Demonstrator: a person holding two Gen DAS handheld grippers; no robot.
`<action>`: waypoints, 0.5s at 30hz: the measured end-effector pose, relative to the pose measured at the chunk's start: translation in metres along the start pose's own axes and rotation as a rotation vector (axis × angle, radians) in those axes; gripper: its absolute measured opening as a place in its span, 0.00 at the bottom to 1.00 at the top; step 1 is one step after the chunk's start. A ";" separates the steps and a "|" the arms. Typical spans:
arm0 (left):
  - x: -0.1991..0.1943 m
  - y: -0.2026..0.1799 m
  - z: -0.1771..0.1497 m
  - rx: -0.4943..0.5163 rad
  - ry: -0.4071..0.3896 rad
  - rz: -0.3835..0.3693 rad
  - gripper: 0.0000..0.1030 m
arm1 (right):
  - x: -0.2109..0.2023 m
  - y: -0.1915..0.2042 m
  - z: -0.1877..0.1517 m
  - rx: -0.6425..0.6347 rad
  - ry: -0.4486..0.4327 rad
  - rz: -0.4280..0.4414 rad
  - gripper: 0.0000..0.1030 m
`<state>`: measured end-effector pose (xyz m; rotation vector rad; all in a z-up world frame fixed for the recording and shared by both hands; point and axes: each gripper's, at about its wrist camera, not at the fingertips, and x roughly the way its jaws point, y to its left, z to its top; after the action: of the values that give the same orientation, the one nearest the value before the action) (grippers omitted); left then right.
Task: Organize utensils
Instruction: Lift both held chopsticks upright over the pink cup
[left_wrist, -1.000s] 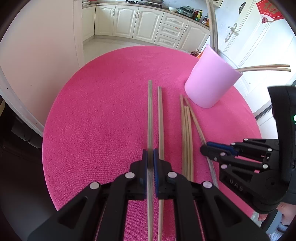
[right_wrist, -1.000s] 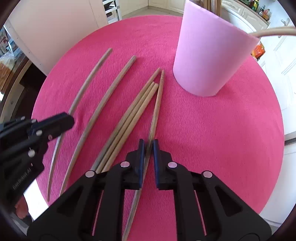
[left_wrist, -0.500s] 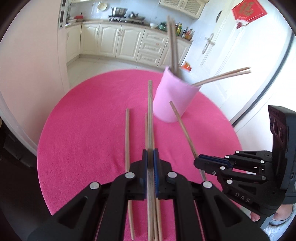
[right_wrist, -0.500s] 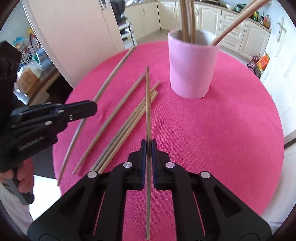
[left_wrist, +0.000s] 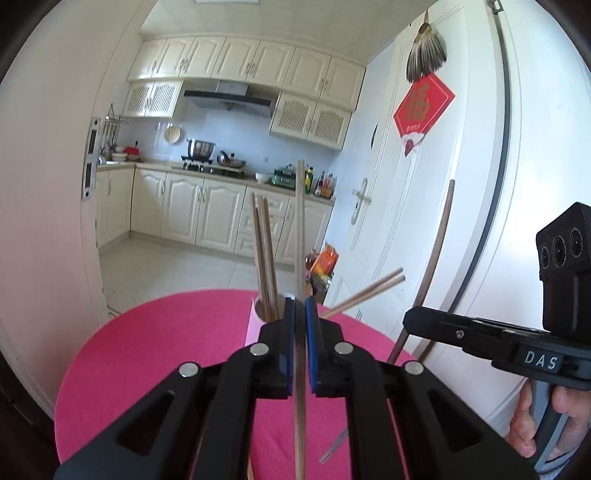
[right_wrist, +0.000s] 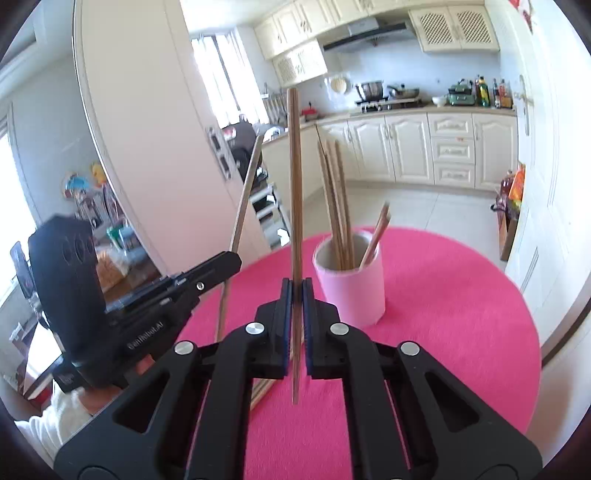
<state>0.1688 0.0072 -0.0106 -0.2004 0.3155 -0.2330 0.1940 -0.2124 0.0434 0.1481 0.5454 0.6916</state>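
The left gripper (left_wrist: 300, 321) is clamped on one chopstick (left_wrist: 300, 229), held upright above the pink table (left_wrist: 155, 350). The right gripper (right_wrist: 294, 299) likewise pinches its own chopstick (right_wrist: 294, 177), raised near the pink cup (right_wrist: 354, 291), which already holds several sticks. More chopsticks seem to lie on the table behind the right gripper's fingers, mostly hidden.

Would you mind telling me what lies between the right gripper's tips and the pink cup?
Nothing: in the right wrist view only bare pink tablecloth separates the right gripper, shut on its chopstick, from the pink cup.
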 end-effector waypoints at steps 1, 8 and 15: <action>0.003 -0.003 0.006 0.004 -0.031 0.004 0.06 | -0.001 -0.002 0.008 0.002 -0.020 0.005 0.05; 0.022 -0.017 0.040 0.028 -0.252 0.050 0.06 | 0.003 -0.012 0.057 -0.048 -0.144 -0.030 0.05; 0.063 -0.020 0.053 0.031 -0.344 0.099 0.06 | 0.021 -0.033 0.081 -0.058 -0.207 -0.052 0.05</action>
<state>0.2407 -0.0196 0.0260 -0.1896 -0.0201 -0.1020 0.2686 -0.2201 0.0928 0.1489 0.3291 0.6319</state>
